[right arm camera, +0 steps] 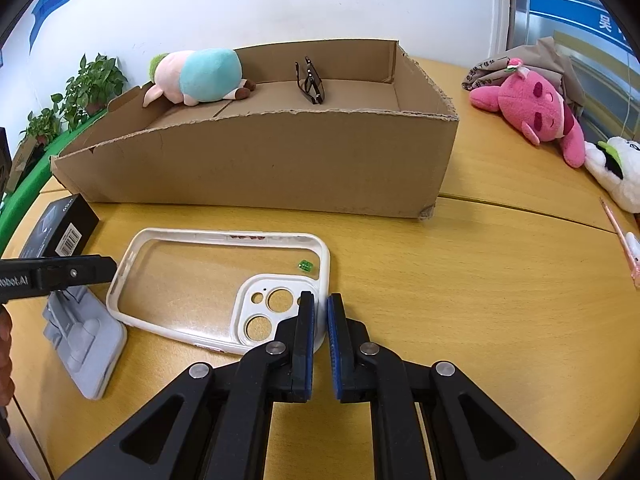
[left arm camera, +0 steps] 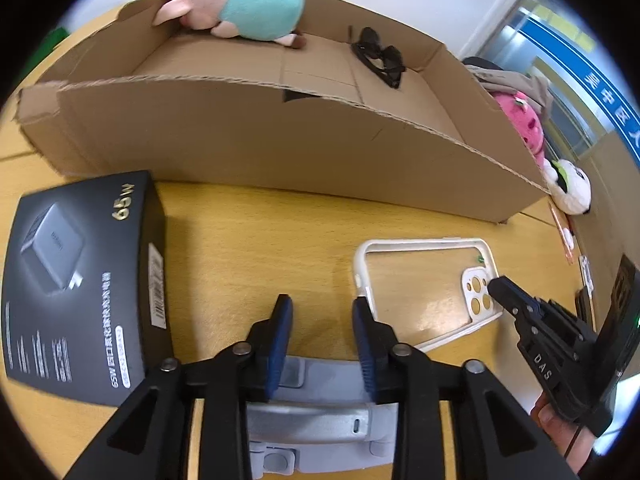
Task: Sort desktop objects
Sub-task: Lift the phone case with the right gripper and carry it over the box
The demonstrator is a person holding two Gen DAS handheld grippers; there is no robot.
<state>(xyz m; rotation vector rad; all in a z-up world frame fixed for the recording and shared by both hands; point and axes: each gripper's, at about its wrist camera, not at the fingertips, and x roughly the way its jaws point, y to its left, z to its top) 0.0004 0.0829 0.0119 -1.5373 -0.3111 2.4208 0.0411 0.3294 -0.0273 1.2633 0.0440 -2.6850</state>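
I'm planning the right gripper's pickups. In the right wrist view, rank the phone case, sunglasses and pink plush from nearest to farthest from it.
1. Phone case: at the right gripper, its corner between the fingertips.
2. Sunglasses and pink plush: too close to call; sunglasses ahead in the cardboard box, plush far right.

Three plush toys (right arm camera: 200,76), one sunglasses (right arm camera: 310,80), one phone case (right arm camera: 216,280), one charger box (left arm camera: 84,276), one cardboard box (right arm camera: 280,164).

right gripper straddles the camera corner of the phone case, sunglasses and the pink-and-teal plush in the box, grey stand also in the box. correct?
One error: the grey stand is not in the cardboard box. The right wrist view shows it lying on the table beside the phone case. The right gripper, sunglasses and pink-and-teal plush are as you say.
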